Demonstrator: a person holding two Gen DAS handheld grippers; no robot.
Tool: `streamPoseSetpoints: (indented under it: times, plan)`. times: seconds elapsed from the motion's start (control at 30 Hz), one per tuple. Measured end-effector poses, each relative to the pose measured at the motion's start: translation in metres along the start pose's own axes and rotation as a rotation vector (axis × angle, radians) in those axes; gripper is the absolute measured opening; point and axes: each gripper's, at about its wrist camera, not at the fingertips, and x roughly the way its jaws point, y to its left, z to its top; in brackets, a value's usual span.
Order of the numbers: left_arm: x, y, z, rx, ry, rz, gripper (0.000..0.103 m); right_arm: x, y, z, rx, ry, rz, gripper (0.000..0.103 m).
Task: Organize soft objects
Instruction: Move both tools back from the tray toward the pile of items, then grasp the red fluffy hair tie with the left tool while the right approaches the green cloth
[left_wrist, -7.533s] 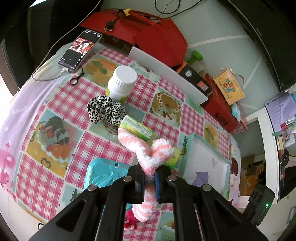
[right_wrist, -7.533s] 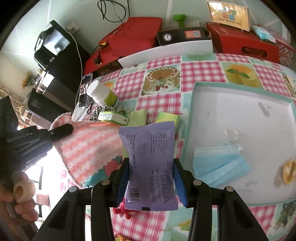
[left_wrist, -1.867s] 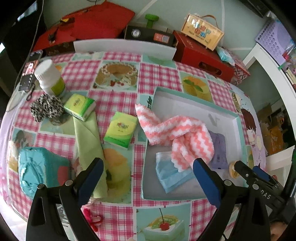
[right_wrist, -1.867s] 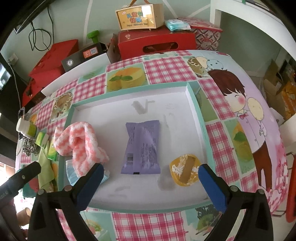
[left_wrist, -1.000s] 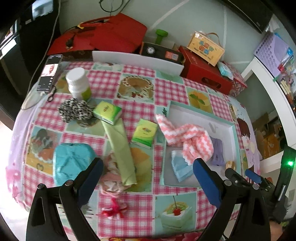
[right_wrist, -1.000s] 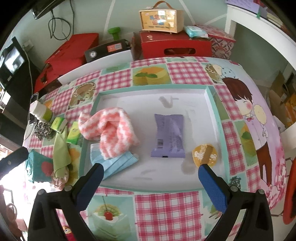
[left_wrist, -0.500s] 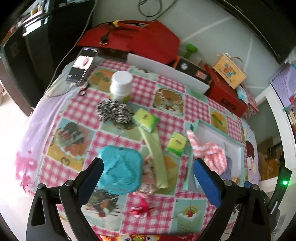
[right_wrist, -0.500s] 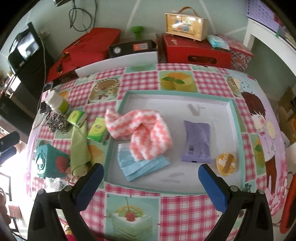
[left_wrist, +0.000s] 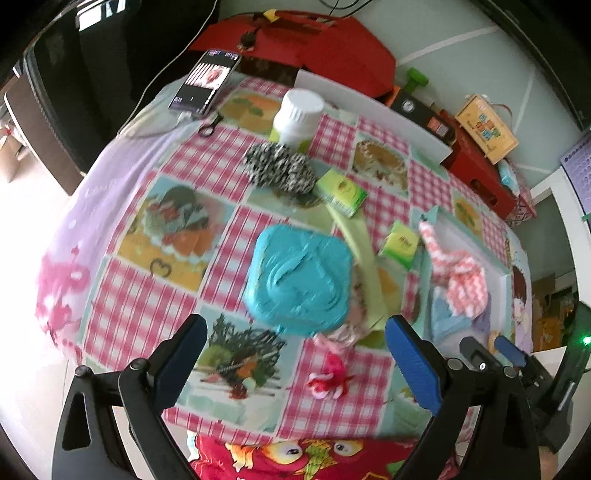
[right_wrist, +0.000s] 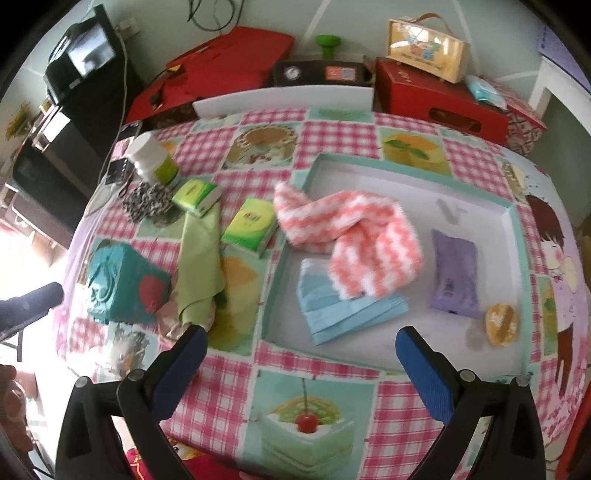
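A teal-rimmed white tray (right_wrist: 515, 236) holds a pink-and-white striped towel (right_wrist: 354, 236), blue face masks (right_wrist: 347, 314), a purple packet (right_wrist: 452, 275) and a small orange item (right_wrist: 500, 323). My right gripper (right_wrist: 301, 365) is open and empty above the table's front edge. My left gripper (left_wrist: 291, 362) is open and empty above the front left of the table, near a teal box (left_wrist: 299, 280). A green cloth (right_wrist: 201, 254), two green tissue packs (right_wrist: 251, 225) and a leopard-print scrunchie (left_wrist: 280, 171) lie left of the tray.
A white bottle (left_wrist: 297, 114) and a phone (left_wrist: 205, 81) sit at the far left. A red tassel (left_wrist: 330, 376) lies near the front edge. Red bags and boxes (right_wrist: 436, 99) stand behind the table. The right gripper shows in the left wrist view (left_wrist: 495, 354).
Both grippers have swung left and pulled back from the tray. The left view now centres on the teal box; the towel and packet stay in the tray.
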Motion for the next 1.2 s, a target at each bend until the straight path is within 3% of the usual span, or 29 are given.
streamPoseSetpoints:
  times: [0.23,0.5,0.6,0.8,0.9,1.2]
  plan:
    - [0.025,0.0,-0.026,0.028,0.037,0.049,0.097,0.005,0.012,-0.003,-0.023,0.002,0.031,0.103]
    - [0.053,-0.011,-0.046,0.051,0.097,0.042,0.094,0.009,0.018,-0.003,-0.036,0.0,0.062,0.095]
    - [0.062,-0.014,-0.05,0.056,0.127,0.039,0.085,0.01,0.019,-0.003,-0.039,0.0,0.073,0.094]
    - [0.079,-0.019,-0.059,0.069,0.189,0.025,0.081,0.016,0.018,-0.003,-0.033,0.012,0.084,0.093]
    - [0.087,-0.024,-0.063,0.08,0.22,0.018,0.068,0.019,0.018,-0.003,-0.031,0.016,0.088,0.092]
    - [0.107,-0.042,-0.072,0.119,0.268,-0.011,0.049,0.026,0.019,-0.002,-0.031,0.025,0.096,0.091]
